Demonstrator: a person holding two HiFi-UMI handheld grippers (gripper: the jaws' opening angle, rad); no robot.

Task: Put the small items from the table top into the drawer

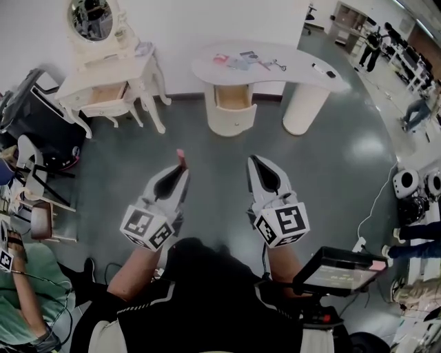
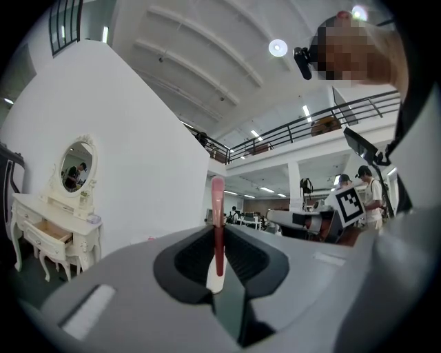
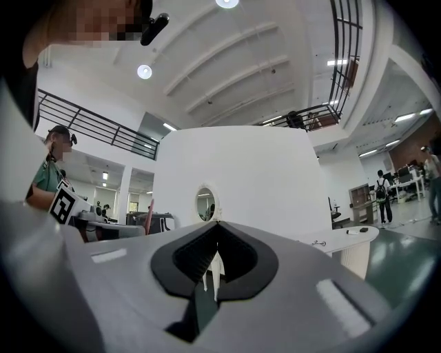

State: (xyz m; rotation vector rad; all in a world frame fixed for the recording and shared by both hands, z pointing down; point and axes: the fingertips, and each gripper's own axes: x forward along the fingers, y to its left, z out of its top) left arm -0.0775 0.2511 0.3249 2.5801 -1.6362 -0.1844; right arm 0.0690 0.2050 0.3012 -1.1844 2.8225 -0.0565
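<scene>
A slim pink-tipped stick [image 2: 218,207], dark red along its shaft and white at the lower end, stands upright between the fingers [image 2: 189,258] of the left gripper [image 1: 180,167]. Their dark, ribbed pads are clamped on it from both sides, and its rounded pink tip pokes out past the fingertips toward 12 o'clock. The grey, smooth-shelled right gripper [image 1: 254,160] is just beside it at 3 o'clock, fingers pressed together with nothing between them. Each gripper carries a cube with black-and-white square markers.

The other small items [image 1: 241,61] lie on the surface [image 1: 296,72], a white, kidney-shaped top on rounded pedestals, at 12 o'clock from both grippers and well apart from them: a pink piece, grey flat pieces, a thin metal-looking one and a small dark one, all too small to name. Below the surface's front edge the drawer [image 1: 233,98] is pulled open, its curved front white and its inside pale wood.

At 10 o'clock stands a cream vanity [image 1: 131,72] with carved legs, an oval mirror [image 1: 90,18] and its own open drawer. The floor [image 1: 207,158] is grey and glossy.
</scene>
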